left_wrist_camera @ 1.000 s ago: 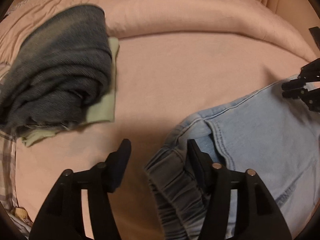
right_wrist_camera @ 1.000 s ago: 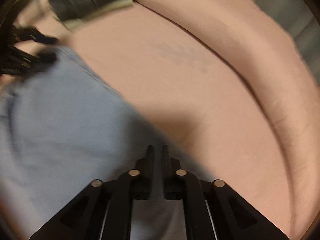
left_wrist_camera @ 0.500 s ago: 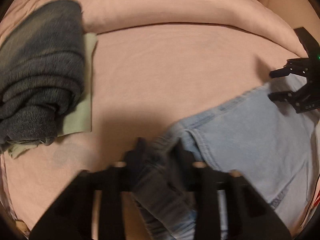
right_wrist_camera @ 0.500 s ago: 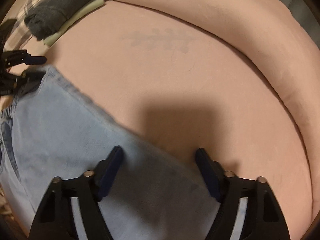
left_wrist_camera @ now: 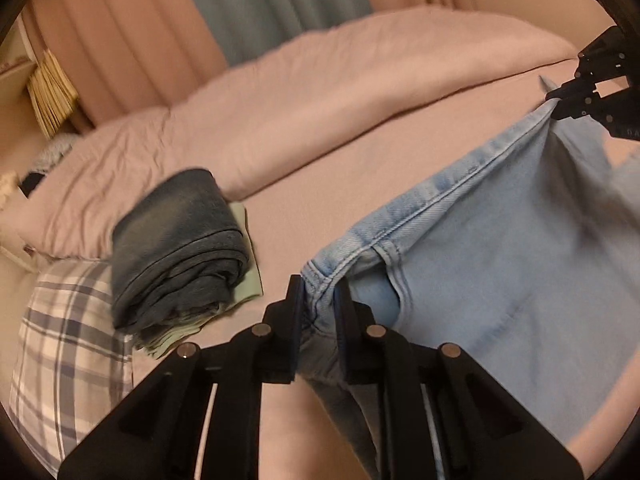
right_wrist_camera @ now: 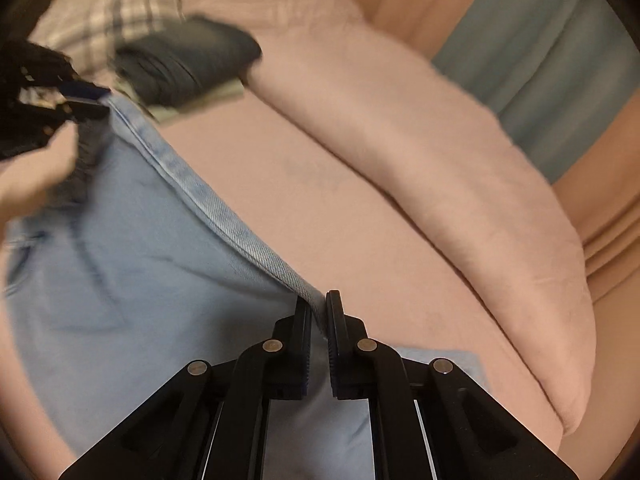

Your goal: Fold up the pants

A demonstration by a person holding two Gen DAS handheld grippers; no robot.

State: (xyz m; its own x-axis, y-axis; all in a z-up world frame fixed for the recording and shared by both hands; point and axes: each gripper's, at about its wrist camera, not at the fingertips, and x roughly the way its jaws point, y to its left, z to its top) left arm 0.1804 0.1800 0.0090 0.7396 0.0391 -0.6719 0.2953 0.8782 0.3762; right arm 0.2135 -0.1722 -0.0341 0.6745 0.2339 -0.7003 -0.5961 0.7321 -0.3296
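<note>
So both tongs are clamped on the light blue pants right now. The left gripper has its jaws pinched on the waistband corner, down at 6 o'clock in its own view. The right gripper has just been closing, and it has the side-seam edge squeezed between its pads, also at 6 o'clock in its view. The denim is stretched in the air between the two, above the pink bedsheet, and the seam runs up toward 2 o'clock in the left view, where the other tool pokes in.

No real containers anywhere. The closest thing is the stack at 9 o'clock in the left view: dark folded jeans sitting on top of a pale green folded garment. A plaid pillow sits just beside that stack at 8 o'clock. A rolled pink duvet runs across the far side of the bed, with curtains behind it.
</note>
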